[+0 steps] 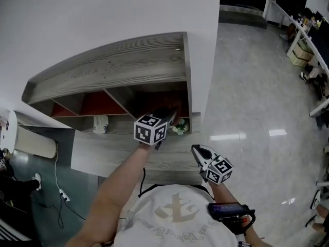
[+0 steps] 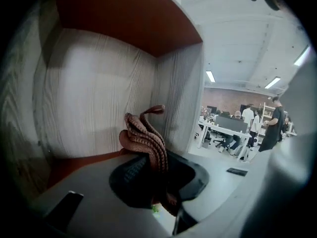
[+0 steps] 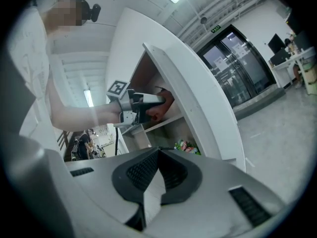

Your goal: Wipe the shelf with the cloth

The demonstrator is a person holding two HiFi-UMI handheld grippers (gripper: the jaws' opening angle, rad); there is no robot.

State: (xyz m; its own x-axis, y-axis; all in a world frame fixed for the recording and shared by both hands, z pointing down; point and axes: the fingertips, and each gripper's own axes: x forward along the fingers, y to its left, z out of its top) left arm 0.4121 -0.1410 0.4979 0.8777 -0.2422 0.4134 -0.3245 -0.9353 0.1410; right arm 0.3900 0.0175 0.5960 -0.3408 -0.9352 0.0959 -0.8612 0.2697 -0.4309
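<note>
Left gripper view: left hand-held gripper (image 2: 151,175) clamps cloth (image 2: 143,135) inside shelf (image 2: 99,93); right hand-held gripper (image 3: 157,155) closed, empty.

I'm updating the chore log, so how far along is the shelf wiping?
Done: the cloth is clamped in the left claw. In hand: that claw is inside a shelf compartment. Left: the wiping itself; no cleaned area can be told. The right claw is shut, empty, outside the shelf.
</note>
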